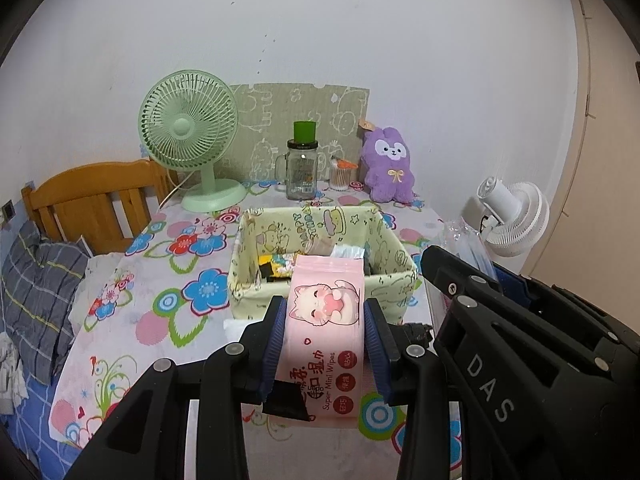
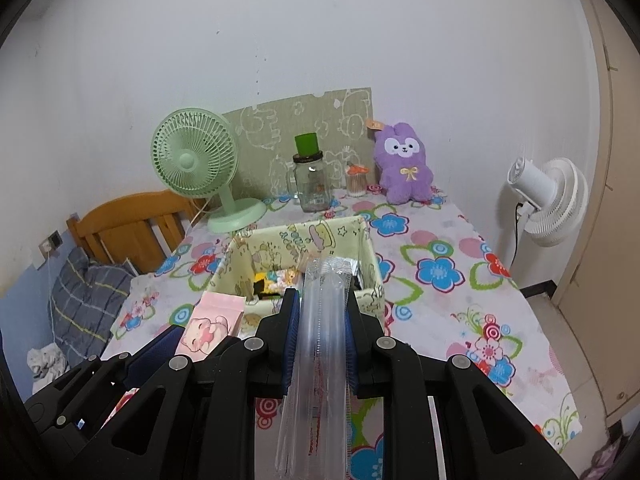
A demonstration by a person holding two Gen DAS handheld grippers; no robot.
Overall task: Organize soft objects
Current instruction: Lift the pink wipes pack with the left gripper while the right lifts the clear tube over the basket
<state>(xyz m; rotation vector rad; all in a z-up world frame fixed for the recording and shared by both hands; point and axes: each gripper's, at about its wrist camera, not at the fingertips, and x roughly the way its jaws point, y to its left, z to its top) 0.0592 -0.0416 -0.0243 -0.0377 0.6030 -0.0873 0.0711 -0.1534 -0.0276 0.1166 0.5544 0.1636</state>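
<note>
My left gripper is shut on a pink pack of mini wet wipes with a cat print, held just in front of the near wall of the yellow-green fabric basket. The pack also shows in the right wrist view. My right gripper is shut on a clear plastic packet, held over the near edge of the basket. The basket holds several small packets. A purple plush rabbit sits at the back of the table, also in the right wrist view.
On the floral tablecloth stand a green desk fan, a glass mug jar with a green cap and a cotton swab jar. A white fan stands right of the table. A wooden bed frame and pillow lie left.
</note>
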